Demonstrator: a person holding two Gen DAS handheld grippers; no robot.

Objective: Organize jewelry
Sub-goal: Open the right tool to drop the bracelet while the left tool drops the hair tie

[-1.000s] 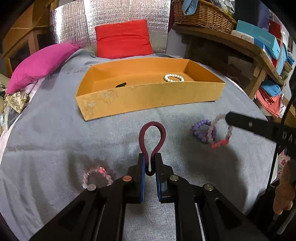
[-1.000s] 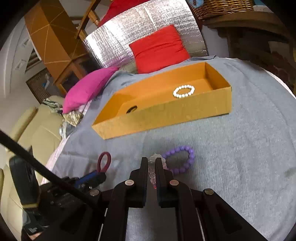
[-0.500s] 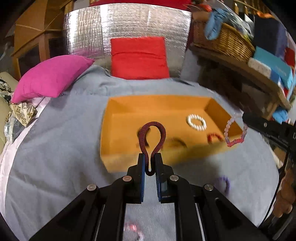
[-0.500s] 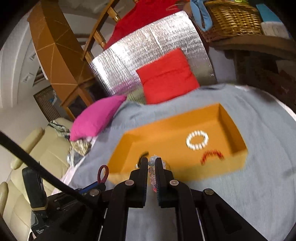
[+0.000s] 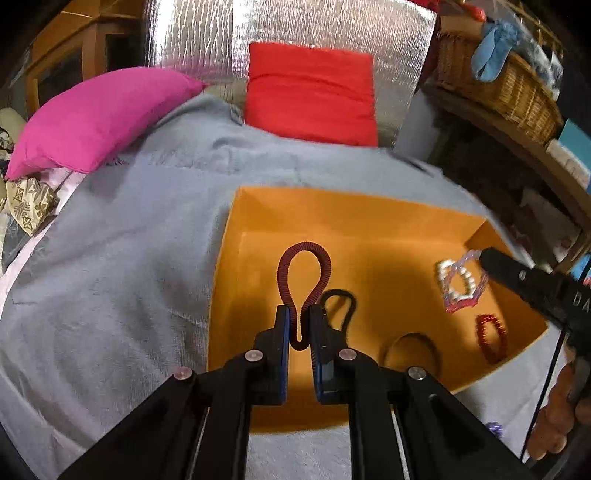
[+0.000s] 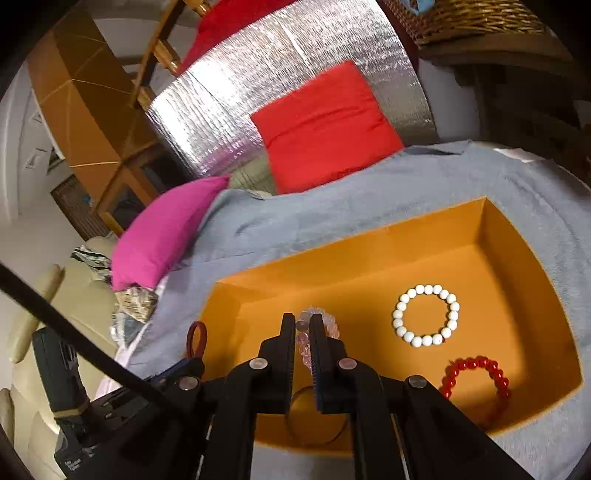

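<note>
My left gripper point(image 5: 297, 321) is shut on a dark red coiled loop point(image 5: 303, 273) and hangs over the left half of the orange box point(image 5: 258, 206). Below it in the box lies a black hair tie point(image 5: 341, 302). My right gripper point(image 6: 303, 325) is shut on a pale pink bead bracelet point(image 6: 325, 321) above the box floor point(image 6: 351, 240). In the left wrist view the right gripper point(image 5: 487, 258) reaches in from the right with the pink bracelet point(image 5: 465, 299) dangling. A white bead bracelet point(image 6: 426, 315) and a red bead bracelet point(image 6: 480, 376) lie in the box's right half.
The box sits on a grey cloth point(image 5: 129, 258). A pink pillow point(image 5: 99, 114), a red pillow point(image 5: 310, 96) and a silver foil panel point(image 5: 295, 26) stand behind it. A wooden shelf with a wicker basket point(image 5: 509, 81) is on the right. A purple bracelet point(image 5: 493, 430) lies on the cloth.
Both grippers have moved forward from over the grey cloth to above the inside of the orange box, each carrying its piece. The purple bracelet stayed behind on the cloth.
</note>
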